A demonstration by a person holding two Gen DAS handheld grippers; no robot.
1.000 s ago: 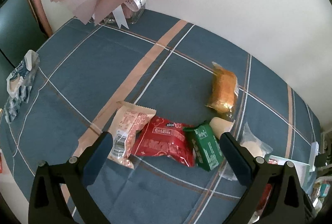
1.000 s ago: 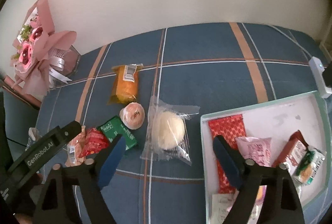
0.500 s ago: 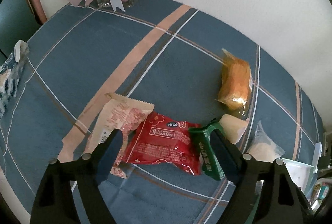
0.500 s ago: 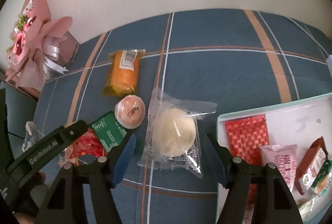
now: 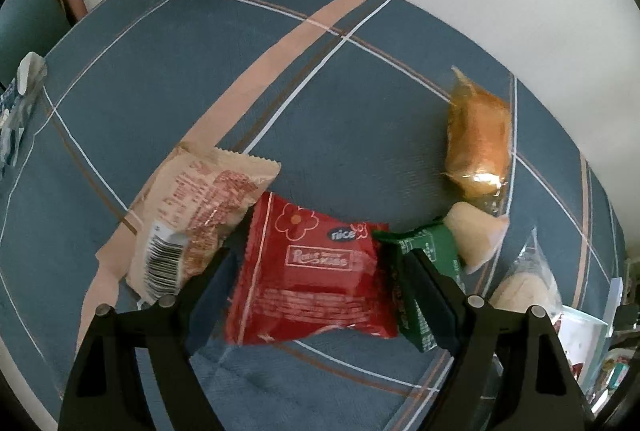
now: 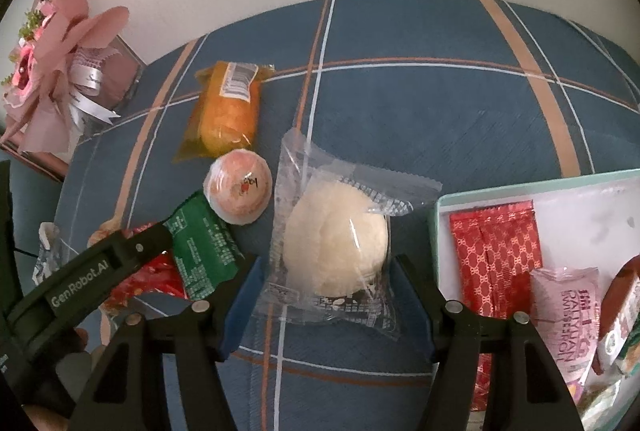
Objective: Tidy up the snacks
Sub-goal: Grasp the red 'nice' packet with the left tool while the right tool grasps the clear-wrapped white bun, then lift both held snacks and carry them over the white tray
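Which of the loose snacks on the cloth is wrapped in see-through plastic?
The round pale bun, lying between the right gripper's closing fingers beside the tray. Its clear wrapper shows the bun; the red packet and green packet are opaque.

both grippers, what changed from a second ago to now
Both came down toward the cloth and narrowed. The left gripper now brackets the red packet, which has not shifted. The right gripper brackets the clear-wrapped bun, its jaws closing; no firm pinch shows. The green packet, orange cake, jelly cup and tray snacks lie as before.
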